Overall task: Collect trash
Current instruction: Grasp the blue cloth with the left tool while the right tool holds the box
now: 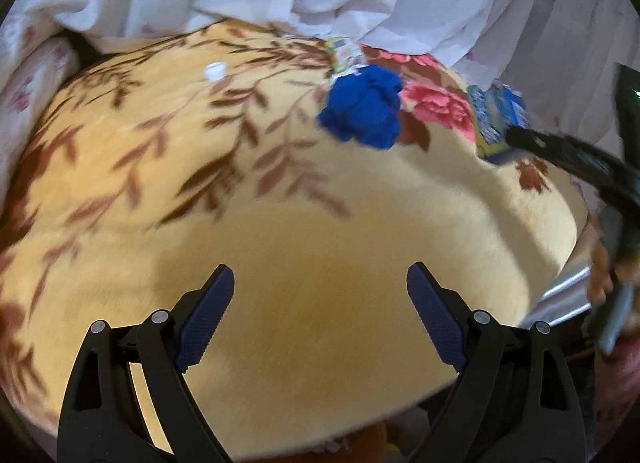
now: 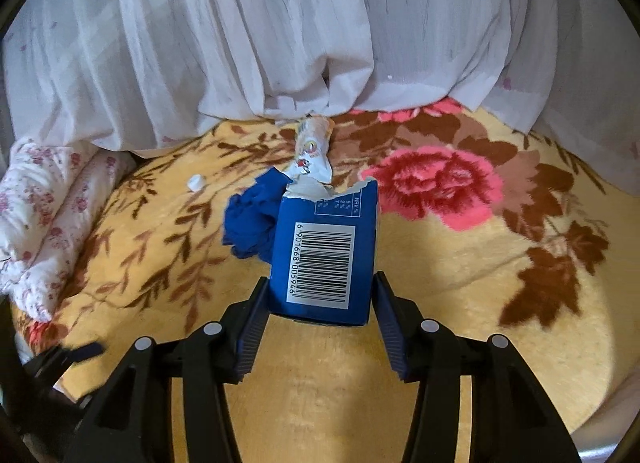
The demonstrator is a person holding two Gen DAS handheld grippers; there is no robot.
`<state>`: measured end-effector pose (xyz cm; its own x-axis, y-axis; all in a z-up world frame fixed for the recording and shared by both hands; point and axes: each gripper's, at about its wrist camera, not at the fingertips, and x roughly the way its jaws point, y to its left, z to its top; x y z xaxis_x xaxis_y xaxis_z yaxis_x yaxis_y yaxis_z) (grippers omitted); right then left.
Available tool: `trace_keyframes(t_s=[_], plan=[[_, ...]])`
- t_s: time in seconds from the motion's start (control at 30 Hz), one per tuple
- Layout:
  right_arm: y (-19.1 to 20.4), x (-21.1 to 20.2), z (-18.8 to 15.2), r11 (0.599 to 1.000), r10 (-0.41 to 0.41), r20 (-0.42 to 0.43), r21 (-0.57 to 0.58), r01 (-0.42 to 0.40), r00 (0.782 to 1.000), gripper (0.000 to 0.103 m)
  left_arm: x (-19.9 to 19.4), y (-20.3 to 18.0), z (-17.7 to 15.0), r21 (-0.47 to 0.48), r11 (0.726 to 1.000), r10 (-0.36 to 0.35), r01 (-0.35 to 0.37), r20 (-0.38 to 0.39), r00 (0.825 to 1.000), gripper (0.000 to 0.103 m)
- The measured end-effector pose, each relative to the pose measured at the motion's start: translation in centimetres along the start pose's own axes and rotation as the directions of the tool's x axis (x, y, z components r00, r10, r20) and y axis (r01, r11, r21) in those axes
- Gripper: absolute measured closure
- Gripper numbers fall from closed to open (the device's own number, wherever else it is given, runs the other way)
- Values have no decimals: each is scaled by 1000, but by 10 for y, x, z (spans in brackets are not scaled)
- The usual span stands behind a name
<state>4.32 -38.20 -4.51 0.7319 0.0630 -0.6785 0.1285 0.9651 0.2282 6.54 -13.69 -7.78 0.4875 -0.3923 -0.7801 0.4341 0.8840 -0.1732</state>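
Blurred in the left wrist view: right claw [image 1: 516, 139] and torn blue carton [image 1: 496, 123]. Crumpled blue cloth [image 2: 250, 219] partly hidden behind carton in the right wrist view; small white scrap [image 2: 196, 182] too small to identify.

Yellow floral blanket [image 2: 460, 283], brown leaves and pink rose; white sheer curtain [image 2: 280, 43] behind; pink-flowered white pillow [image 2: 44, 199] at left.

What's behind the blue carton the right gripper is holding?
Behind the torn blue carton in the right gripper: a crumpled blue cloth at its left, a white snack wrapper beyond. The carton hides part of the cloth.
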Motion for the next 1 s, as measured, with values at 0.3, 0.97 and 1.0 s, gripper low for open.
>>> trace_keyframes(t_s=[0.3,0.97,1.0], plan=[[-5,-46,-7,999,31,56,-37,-28,998,52,73,-28,80,63,998,11,-12,14,1000,17],[-14,-58,-19,997,55,63,-63,-51,996,52,164,-36,147,27,1000,1,1,-98,995,43],[-13,-58,-19,996,56,62,-66,-52,996,52,162,-36,147,28,1000,3,0,-96,995,43]])
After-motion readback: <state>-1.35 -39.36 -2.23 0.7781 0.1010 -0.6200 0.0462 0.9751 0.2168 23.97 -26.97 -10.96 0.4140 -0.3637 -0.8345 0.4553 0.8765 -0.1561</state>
